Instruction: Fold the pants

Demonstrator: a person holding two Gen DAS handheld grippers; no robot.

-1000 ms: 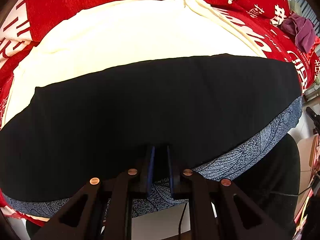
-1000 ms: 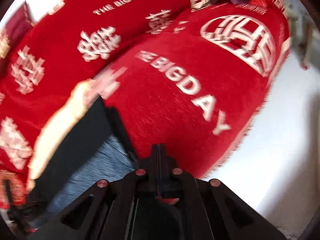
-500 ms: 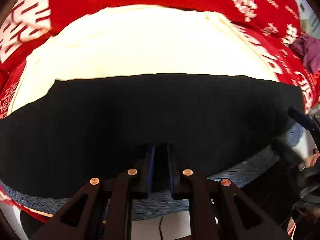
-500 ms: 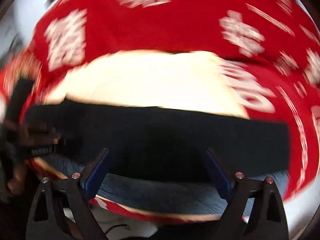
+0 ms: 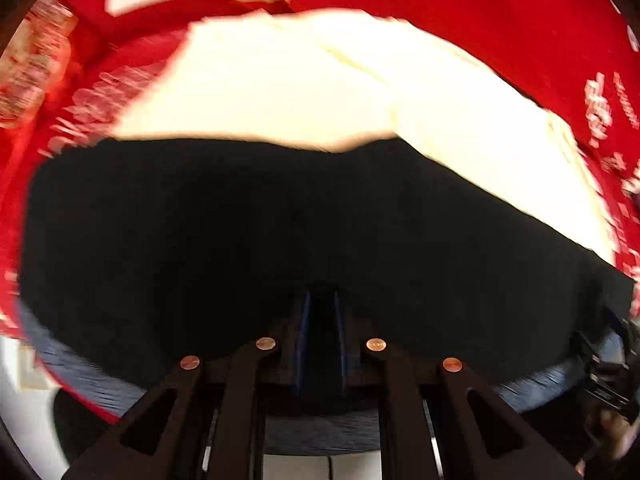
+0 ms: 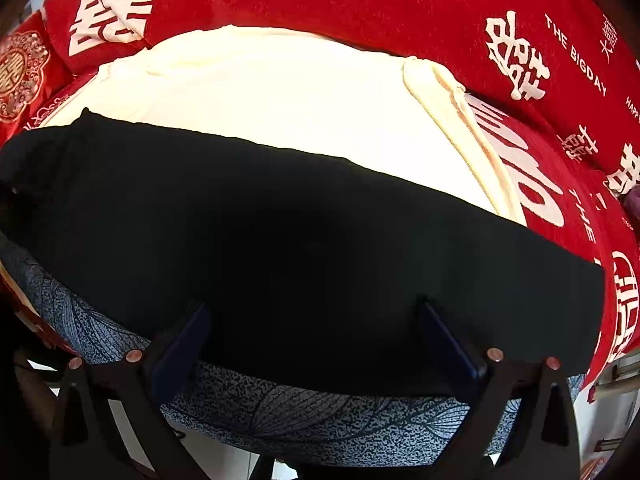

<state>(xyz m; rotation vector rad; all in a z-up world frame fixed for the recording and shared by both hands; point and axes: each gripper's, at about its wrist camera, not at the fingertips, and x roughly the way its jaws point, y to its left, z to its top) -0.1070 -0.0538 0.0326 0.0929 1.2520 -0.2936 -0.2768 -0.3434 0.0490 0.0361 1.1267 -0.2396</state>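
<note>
Black pants (image 6: 320, 240) spread flat across cream sheet (image 6: 280, 100) on bed. Left tongs (image 5: 320, 344) clamped on near hem. Right tongs (image 6: 316, 340) just opened wide, straddling near edge, nothing gripped.

Pants (image 6: 304, 248) spread across the bed's (image 6: 280, 408) near edge, sheet (image 6: 280, 92) behind them, blanket (image 6: 360, 4) farthest back
</note>
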